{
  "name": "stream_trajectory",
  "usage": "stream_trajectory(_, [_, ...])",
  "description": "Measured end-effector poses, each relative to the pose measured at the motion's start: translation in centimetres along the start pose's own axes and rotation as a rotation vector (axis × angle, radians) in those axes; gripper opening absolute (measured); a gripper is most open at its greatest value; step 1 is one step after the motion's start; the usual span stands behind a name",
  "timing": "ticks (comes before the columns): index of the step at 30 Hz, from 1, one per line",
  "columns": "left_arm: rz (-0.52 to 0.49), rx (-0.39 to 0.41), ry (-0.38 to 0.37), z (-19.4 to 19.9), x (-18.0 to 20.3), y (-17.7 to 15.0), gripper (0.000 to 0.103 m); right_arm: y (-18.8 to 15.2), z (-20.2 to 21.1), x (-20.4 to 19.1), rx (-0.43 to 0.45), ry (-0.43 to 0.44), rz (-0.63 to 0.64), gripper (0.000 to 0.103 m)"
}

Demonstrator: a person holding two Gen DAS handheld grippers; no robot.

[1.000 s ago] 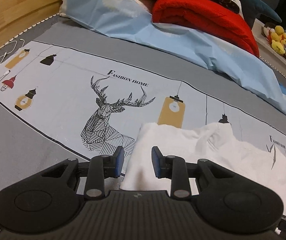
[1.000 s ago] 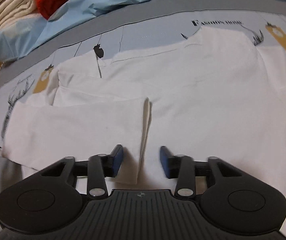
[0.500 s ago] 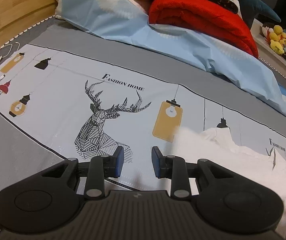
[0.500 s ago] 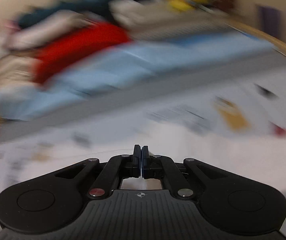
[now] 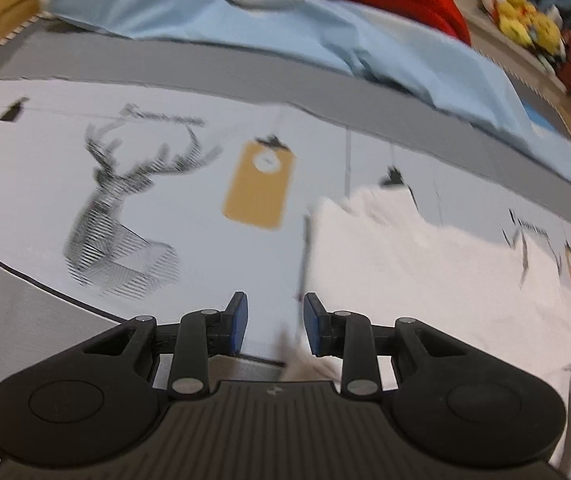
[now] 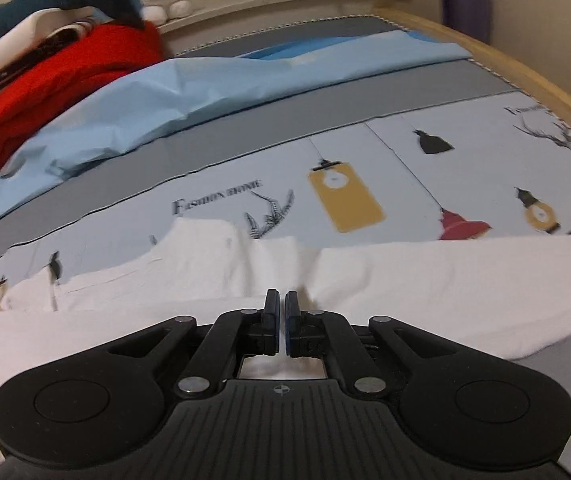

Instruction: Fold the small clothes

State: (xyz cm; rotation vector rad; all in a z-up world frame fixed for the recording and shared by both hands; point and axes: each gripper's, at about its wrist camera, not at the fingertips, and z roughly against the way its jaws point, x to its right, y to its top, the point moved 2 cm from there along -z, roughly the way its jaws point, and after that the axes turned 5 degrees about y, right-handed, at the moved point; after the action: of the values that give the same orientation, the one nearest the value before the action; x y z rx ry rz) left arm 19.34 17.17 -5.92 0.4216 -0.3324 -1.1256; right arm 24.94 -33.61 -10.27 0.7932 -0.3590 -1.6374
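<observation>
Two grippers are over the bed, and taking them from the left: the left gripper (image 5: 275, 320) hangs tilted down over the printed sheet (image 5: 25, 160), its blue pads standing apart with nothing pressed between them. The deer print (image 5: 117, 216) lies off to its left, the yellow lantern print (image 5: 257, 184) ahead, and the left edge of the white garment (image 5: 405, 272) just beside its right-hand finger. A blurred scrap of something pale sits low between the fingers (I cannot tell whether it is a corner of the garment). Farther right, the right gripper (image 6: 281, 312) is over the middle of that garment, jaws drawn in to a bare sliver, and the cloth puckers up in a ridge toward the tips, so I take it to be pinching a thin fold of the fabric. The garment lies spread wide across the sheet in the right wrist view, reaching well out to both sides, with its upper edge stepped and uneven near the lettering. By my reckoning the folding is only begun: the left end looks squared off, perhaps already turned in, but the long right stretch lies flat in a single layer, and no compact bundle has formed. What remains, I would judge, is bringing that right side over and halving the length. Beyond it all, the light blue quilt (image 6: 205, 92) and red blanket (image 6: 65, 80) are heaped at the far side.
</observation>
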Motion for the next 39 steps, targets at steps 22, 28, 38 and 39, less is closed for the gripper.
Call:
stream_trajectory(22, [-0.319, -0.172, 0.171, -6.1, 2.0, -4.5, 0.041, -0.7, -3.5, 3.8, -0.119, 0.129, -0.339, 0.055])
stream_trajectory(28, [-0.293, -0.153, 0.161, -5.4, 1.5, -4.1, 0.041, -0.4, -3.9, 2.5, -0.115, 0.166, -0.292, 0.003])
stream_trajectory(38, [-0.252, -0.113, 0.12, -4.1, 1.6, -2.4, 0.041, -0.3, -3.5, 1.5, -0.18, -0.104, -0.025, 0.012])
stream_trajectory(39, [-0.246, -0.108, 0.112, -4.0, 1.7, -2.3, 0.041, -0.3, -3.5, 2.3, -0.169, -0.147, -0.062, 0.013])
